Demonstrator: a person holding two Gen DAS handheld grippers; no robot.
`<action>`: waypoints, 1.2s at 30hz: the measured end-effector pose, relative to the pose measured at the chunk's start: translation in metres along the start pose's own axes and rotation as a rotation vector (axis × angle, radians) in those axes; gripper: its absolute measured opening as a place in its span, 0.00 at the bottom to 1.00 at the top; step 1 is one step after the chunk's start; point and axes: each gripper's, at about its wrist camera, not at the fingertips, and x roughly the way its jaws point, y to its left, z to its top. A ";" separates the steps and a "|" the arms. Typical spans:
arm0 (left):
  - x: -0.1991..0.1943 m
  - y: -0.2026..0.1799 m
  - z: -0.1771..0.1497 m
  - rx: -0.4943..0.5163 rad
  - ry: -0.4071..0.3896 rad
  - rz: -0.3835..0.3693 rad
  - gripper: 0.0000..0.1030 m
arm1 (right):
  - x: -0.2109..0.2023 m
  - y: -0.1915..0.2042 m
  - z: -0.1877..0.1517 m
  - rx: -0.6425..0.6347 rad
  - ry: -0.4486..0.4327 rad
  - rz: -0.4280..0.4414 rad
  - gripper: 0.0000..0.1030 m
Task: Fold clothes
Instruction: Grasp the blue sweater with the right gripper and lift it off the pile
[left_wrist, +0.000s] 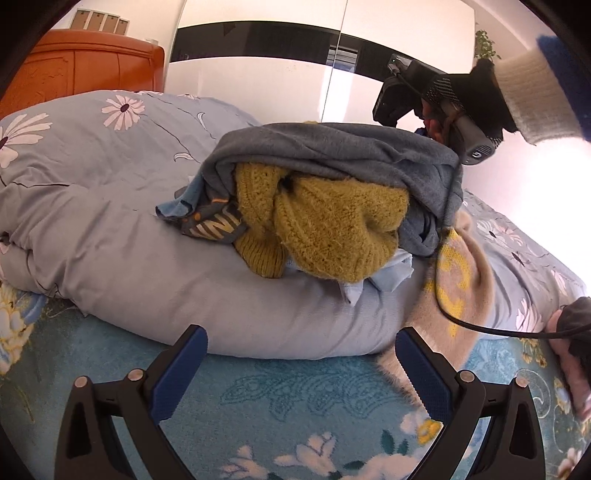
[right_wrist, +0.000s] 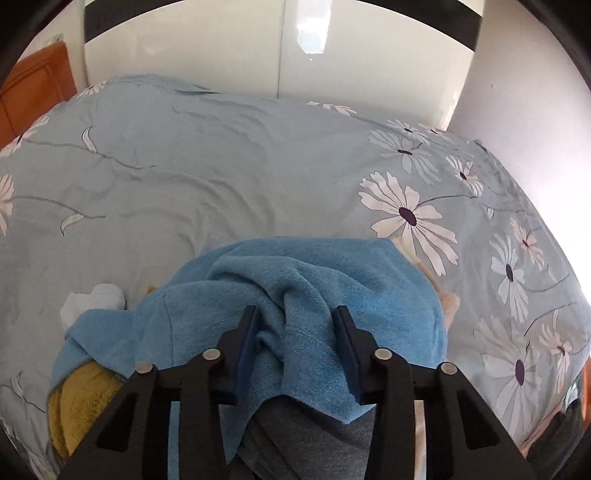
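One heap of clothes: a fuzzy blue fleece (right_wrist: 295, 295) bunched between the right gripper (right_wrist: 295, 347) jaws, one mustard knit sweater (left_wrist: 325, 229) beneath; left gripper (left_wrist: 299, 373) jaws open, empty.

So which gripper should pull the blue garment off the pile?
Right. The right gripper already has a fold of the blue garment between its fingers atop the pile. The left gripper is open and empty, low over the floral blanket.

Bed carries a teal floral blanket (left_wrist: 280, 391); on it a bunched pale-blue daisy-print duvet (left_wrist: 122, 236). Clothes pile (left_wrist: 332, 206) (mustard knit, blue-grey top) sits on the duvet.
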 end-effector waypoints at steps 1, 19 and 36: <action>-0.001 -0.002 0.000 0.007 -0.001 0.002 1.00 | -0.003 -0.005 0.000 0.032 -0.004 0.003 0.20; -0.071 -0.050 0.022 0.133 -0.126 -0.020 1.00 | -0.241 -0.035 -0.012 -0.161 -0.218 0.139 0.03; -0.218 -0.090 -0.022 0.048 -0.013 -0.019 1.00 | -0.357 -0.116 -0.221 -0.265 -0.071 0.359 0.04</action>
